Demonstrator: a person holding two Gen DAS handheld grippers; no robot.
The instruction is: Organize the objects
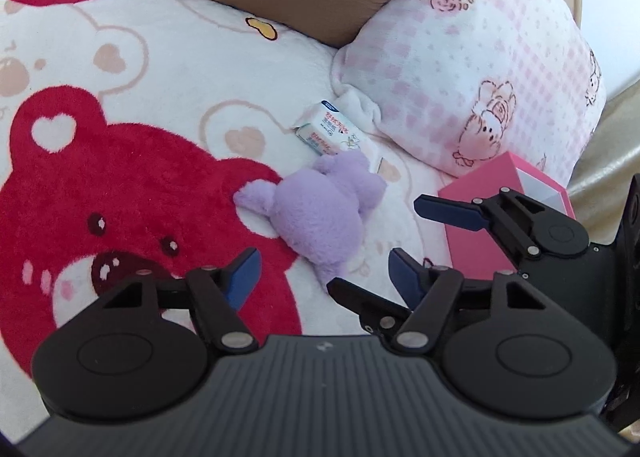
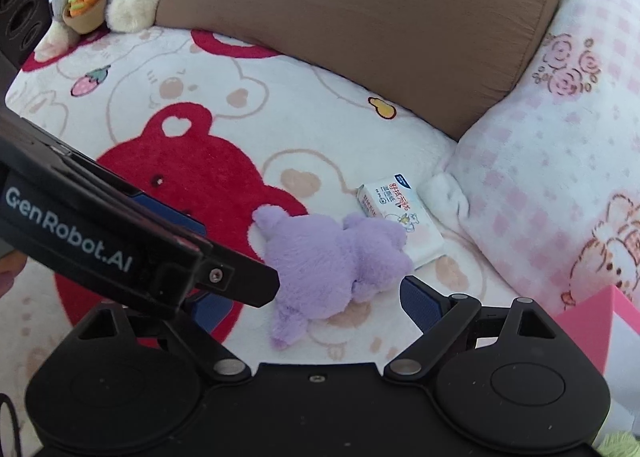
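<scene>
Right now my left gripper (image 1: 324,277) and right gripper (image 2: 316,297) both gape wide, holding nothing. Lilac fuzzy plush toy (image 1: 320,213) lies at twelve o'clock of each, long axis eleven-to-five, against the white tissue packet (image 1: 334,131).

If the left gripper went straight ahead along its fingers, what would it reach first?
Most likely the purple plush toy, lying just beyond the open left gripper; the tissue pack lies behind it. Depth is uncertain.
</scene>
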